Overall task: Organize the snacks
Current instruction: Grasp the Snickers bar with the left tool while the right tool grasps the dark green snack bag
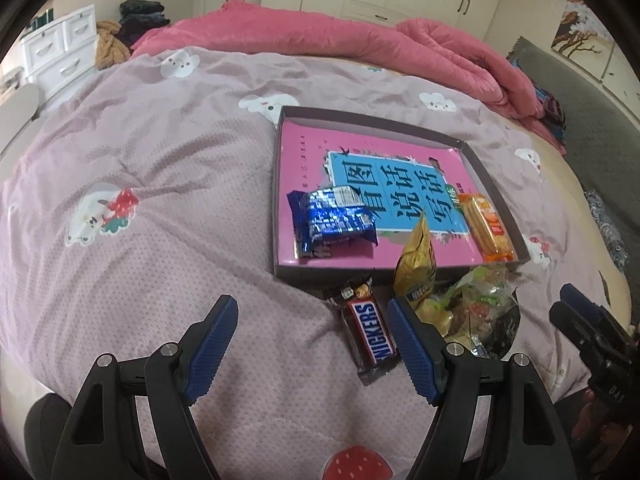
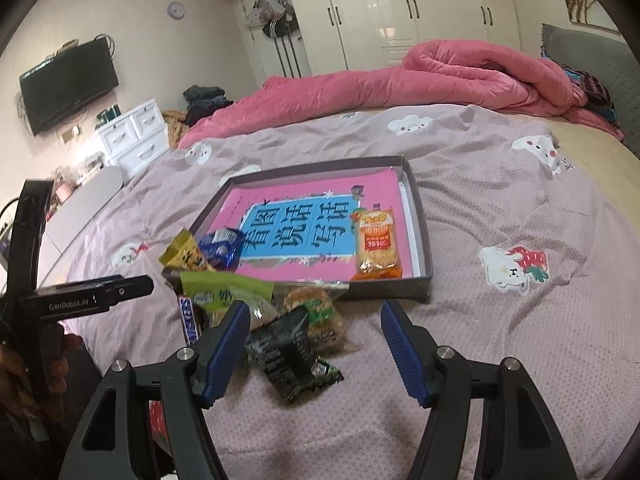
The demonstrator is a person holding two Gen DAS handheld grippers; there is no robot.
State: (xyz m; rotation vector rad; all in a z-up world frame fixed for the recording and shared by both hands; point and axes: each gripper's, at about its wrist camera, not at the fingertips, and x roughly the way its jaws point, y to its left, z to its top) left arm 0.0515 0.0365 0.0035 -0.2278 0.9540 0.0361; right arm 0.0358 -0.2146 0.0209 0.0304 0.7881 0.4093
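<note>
Two wrapped snacks, blue packet [image 1: 334, 222] and orange packet [image 1: 486, 228], lay in shallow dark cardboard tray [image 1: 496, 178]. Left claw [image 1: 312, 346] and right claw [image 2: 316, 346] hovered wide open, empty, angled downward.

place: home bedroom | evidence: bed [image 2: 500, 208], wardrobe [image 2: 400, 12], wall TV [image 2: 68, 84]

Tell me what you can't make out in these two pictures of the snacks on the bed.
- Snickers bar: right wrist view, mostly hidden behind the green packet.
- Black packet: left wrist view, half covered by the clear bag.
- Book in the tray: the small print is too tiny in both views.
</note>
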